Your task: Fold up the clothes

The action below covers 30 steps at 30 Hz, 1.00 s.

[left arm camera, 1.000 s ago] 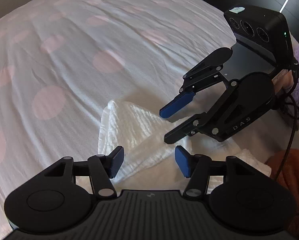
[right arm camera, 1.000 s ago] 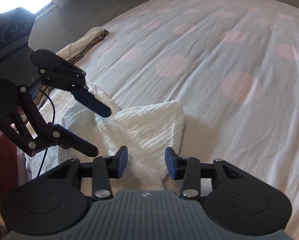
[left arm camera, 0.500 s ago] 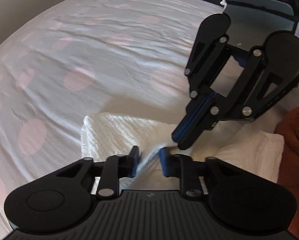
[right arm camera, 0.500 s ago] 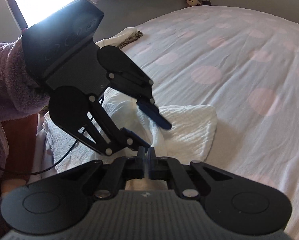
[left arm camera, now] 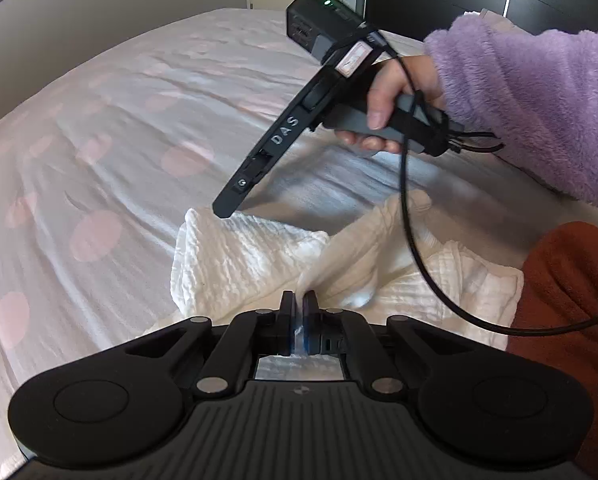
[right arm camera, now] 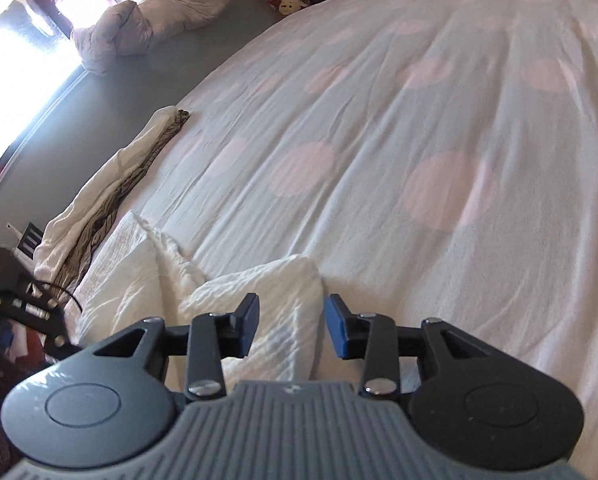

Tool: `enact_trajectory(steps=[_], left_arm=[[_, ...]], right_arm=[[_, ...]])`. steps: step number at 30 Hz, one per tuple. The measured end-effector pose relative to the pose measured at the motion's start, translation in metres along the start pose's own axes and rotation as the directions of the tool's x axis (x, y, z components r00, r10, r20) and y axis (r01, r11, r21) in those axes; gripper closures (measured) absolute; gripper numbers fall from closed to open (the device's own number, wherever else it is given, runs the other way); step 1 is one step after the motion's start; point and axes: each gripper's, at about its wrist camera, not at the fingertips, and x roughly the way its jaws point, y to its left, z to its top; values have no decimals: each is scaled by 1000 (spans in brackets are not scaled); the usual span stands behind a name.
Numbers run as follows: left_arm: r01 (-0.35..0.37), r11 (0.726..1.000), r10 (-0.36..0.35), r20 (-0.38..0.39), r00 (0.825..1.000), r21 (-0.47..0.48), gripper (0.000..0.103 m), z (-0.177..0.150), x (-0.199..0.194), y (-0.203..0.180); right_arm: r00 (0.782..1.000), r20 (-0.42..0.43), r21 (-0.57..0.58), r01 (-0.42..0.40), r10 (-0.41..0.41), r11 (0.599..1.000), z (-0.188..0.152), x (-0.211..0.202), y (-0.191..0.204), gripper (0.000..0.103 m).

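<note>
- Pinching a fold of the white garment [left arm camera: 251,264], the left gripper [left arm camera: 298,320] has its fingers [left arm camera: 286,312] pressed together with a sliver of cloth caught between them, and a ridge of fabric rises from that pinch toward the far right.
- The right gripper [right arm camera: 291,330] has its blue-padded fingers [right arm camera: 248,326] spread apart and holds nothing; in its own view they straddle the near corner of the garment, and whether they touch the cloth I cannot tell.
- In the left view the tip of the right gripper [left arm camera: 224,210] sits at the far left corner of the garment, with the person's right hand [left arm camera: 383,104] on the handle and a purple fleece sleeve [left arm camera: 531,100] behind it.
- The garment lies crumpled near the edge of the bed [right arm camera: 419,120], on a white sheet with pale pink dots; one part is flat, another is bunched up.
- A rust-coloured cloth [left arm camera: 567,300] lies just beside it, and another pale bundle [right arm camera: 111,200] lies further along the bed edge.
- The step in hand looks like taking hold of two points before lifting or spreading the piece; no neat fold is made yet.
- The next move likely calls for the right fingers to close on that corner, then both grippers to draw apart so the cloth goes flat, taking care that the dangling cable [left arm camera: 415,240] does not drag across it.
</note>
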Motion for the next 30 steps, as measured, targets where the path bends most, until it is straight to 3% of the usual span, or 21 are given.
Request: enact_trajectory(steps=[3,4,5,6,8,12,16,20,30], left_arm=[[8,1000,-7,18,1000,-24,101,-4,-9,0],[7,1000,-6,23,1000,-30,101,-4,-11,0],[8,999,-7,26,1000,-37,101,-5,-15,0],[9,999,-8,31,999,-44,101,-7,-19,-2],[12,999,-10,40,999,-53,102,-8,-23,-1],[2,998,2,67,998,-58,102,-8,-31,-2],[-9,998,15,85,996,-69,102,-10,-42,-4],[-12,997,19,98,995,-73,102,-11,-51,-5],[-15,997,23,108,994,-75,102,-6,-56,0]], right_arm=[[999,0,104,-54,54,993,3,18,-19,62],[997,11,136,-77,76,988,2,22,-23,67],[994,29,170,-105,102,980,1,23,-27,84],[991,50,177,-128,121,976,0,20,-27,91],[985,87,173,-164,151,971,-1,12,-24,93],[976,80,73,-208,202,975,-1,-10,3,94],[970,2,-73,-240,241,968,-4,-22,44,94],[959,-131,-178,-271,250,946,-14,-12,74,95],[902,-383,-207,-294,199,933,-55,39,81,95]])
